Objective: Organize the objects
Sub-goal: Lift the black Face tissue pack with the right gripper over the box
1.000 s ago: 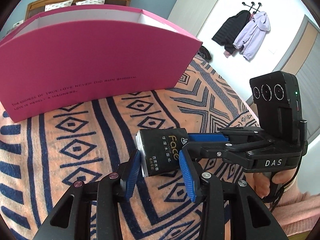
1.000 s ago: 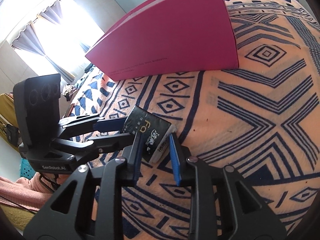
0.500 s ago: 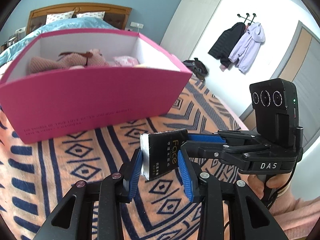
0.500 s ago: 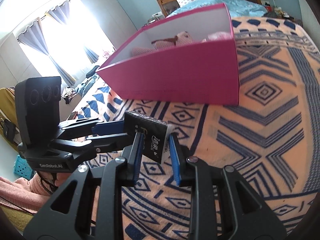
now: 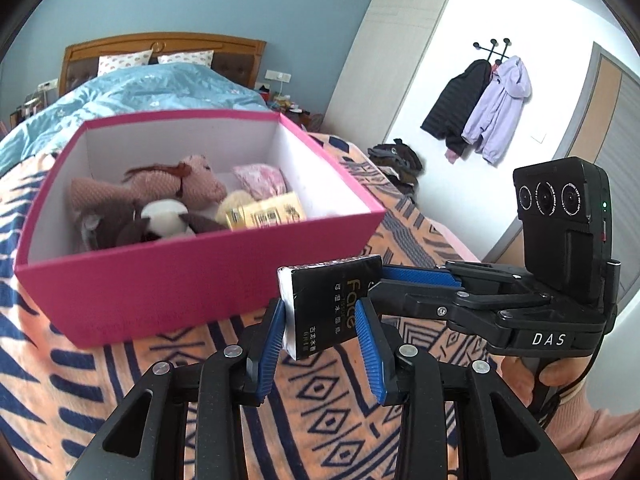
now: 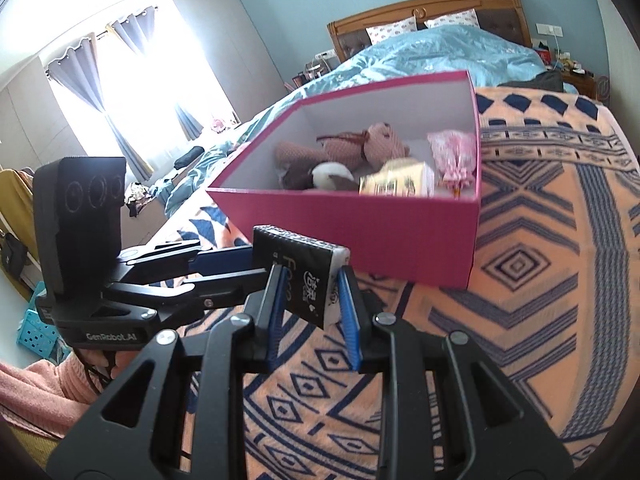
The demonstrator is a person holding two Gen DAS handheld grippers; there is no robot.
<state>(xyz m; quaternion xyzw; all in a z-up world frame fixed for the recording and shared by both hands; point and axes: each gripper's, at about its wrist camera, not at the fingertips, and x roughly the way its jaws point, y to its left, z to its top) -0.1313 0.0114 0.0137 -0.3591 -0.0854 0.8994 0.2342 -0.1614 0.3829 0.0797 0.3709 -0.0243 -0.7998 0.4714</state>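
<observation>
Together, the left hand-held gripper (image 5: 322, 334) and right hand-held gripper (image 6: 314, 302) squeeze one black tissue pack (image 5: 332, 306) (gold letters, white side) near the pink box (image 5: 192, 276).

Left gripper (image 5: 322, 320): blue pads closed on a black tissue pack (image 5: 330, 304), angled downward. Right gripper (image 6: 310, 296): clamped likewise on the same pack, meeting the left from the opposite side.

Daylight floods through a tall window hung with grey-blue curtains (image 6: 120, 92) into a blue-walled bedroom where a carved wooden headboard (image 5: 160, 50) backs a bed under a pale blue quilt (image 5: 132, 96), while dark and lilac jackets (image 5: 480, 108) hang from a wall-mounted black coat rack (image 5: 492, 50).
</observation>
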